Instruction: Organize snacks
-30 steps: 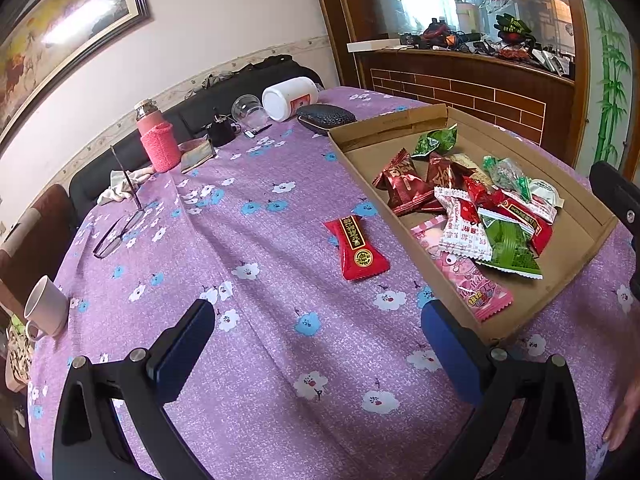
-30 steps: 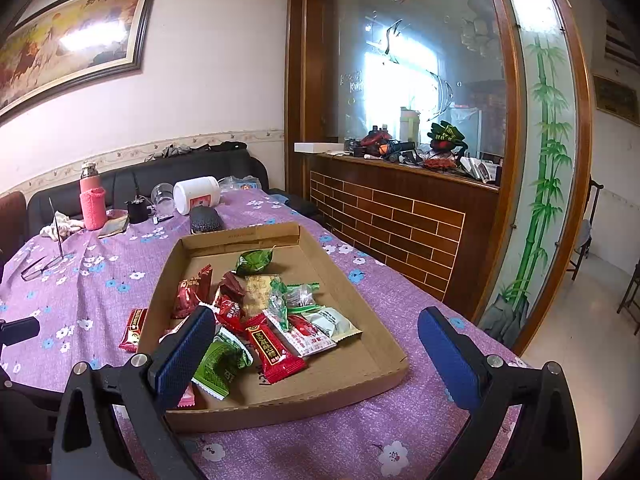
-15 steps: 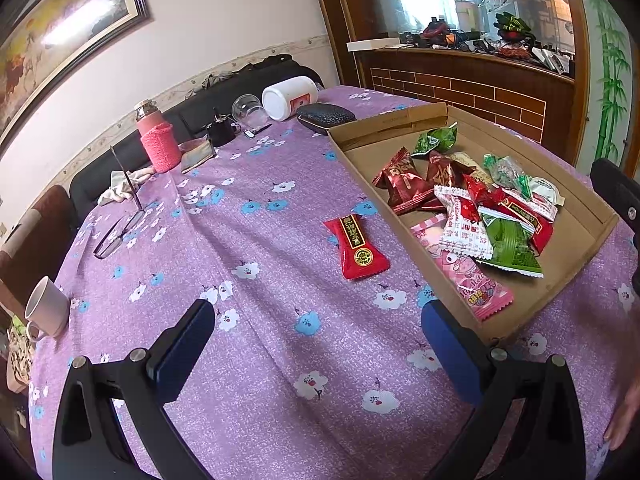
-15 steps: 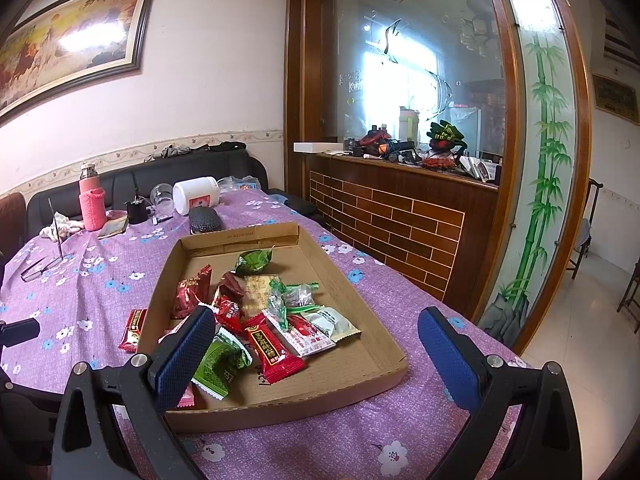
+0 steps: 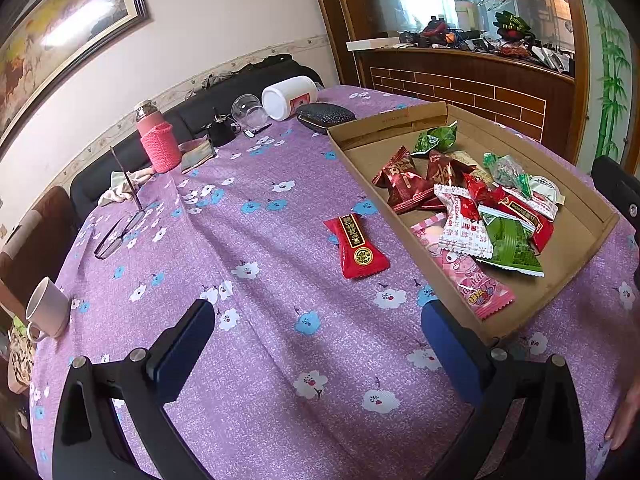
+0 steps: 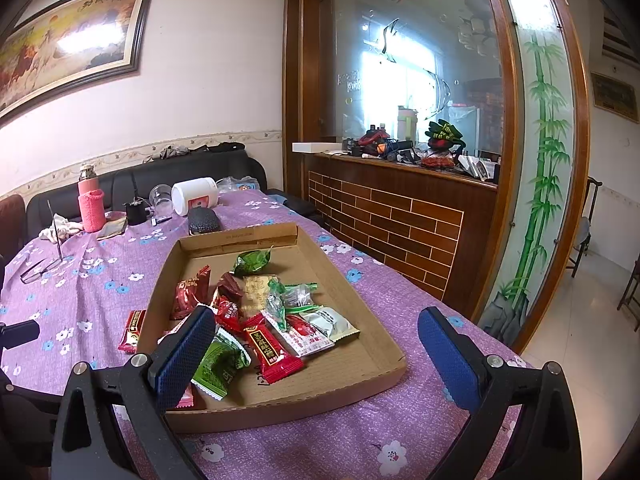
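A shallow cardboard tray [image 5: 576, 248] [image 6: 376, 344] holds several wrapped snacks in red, green, white and pink. One red snack packet [image 5: 356, 246] lies alone on the purple flowered tablecloth just left of the tray; it also shows in the right wrist view [image 6: 132, 330]. My left gripper [image 5: 318, 344] is open and empty, held over the cloth in front of that packet. My right gripper [image 6: 314, 344] is open and empty, held over the tray's near edge.
At the table's far end stand a pink bottle [image 5: 158, 142], a white jar on its side [image 5: 290, 96], a clear cup [image 5: 248, 108] and a dark pouch [image 5: 326, 114]. Glasses [image 5: 116, 234] and a mug [image 5: 48, 312] are at the left. A brick counter [image 6: 400, 216] is right.
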`<action>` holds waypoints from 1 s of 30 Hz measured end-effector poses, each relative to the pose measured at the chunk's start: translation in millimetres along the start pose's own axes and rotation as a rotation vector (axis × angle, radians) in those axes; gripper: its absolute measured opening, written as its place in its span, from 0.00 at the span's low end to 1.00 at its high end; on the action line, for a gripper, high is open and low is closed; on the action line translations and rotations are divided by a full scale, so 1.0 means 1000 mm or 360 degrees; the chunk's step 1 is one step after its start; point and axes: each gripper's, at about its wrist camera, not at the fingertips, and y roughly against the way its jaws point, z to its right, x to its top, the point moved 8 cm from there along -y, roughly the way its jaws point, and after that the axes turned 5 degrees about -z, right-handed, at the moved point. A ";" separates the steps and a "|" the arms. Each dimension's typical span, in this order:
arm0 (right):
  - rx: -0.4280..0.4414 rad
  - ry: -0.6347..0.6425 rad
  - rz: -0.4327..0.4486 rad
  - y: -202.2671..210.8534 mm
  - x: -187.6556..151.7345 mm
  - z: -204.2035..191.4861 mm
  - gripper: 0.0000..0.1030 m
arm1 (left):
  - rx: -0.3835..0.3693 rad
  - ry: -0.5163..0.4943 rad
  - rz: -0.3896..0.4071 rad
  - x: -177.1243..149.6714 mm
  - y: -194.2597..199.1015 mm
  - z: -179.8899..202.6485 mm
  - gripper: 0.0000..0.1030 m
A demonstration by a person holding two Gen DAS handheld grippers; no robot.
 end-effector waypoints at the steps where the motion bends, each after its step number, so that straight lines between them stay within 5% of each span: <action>1: 0.0001 0.0001 -0.0001 0.000 0.000 0.000 0.99 | 0.0003 0.0000 0.0000 0.001 0.000 0.000 1.00; 30: -0.0002 -0.0007 0.0004 0.002 0.000 0.001 0.99 | 0.0027 -0.0012 0.0015 -0.005 0.006 -0.005 1.00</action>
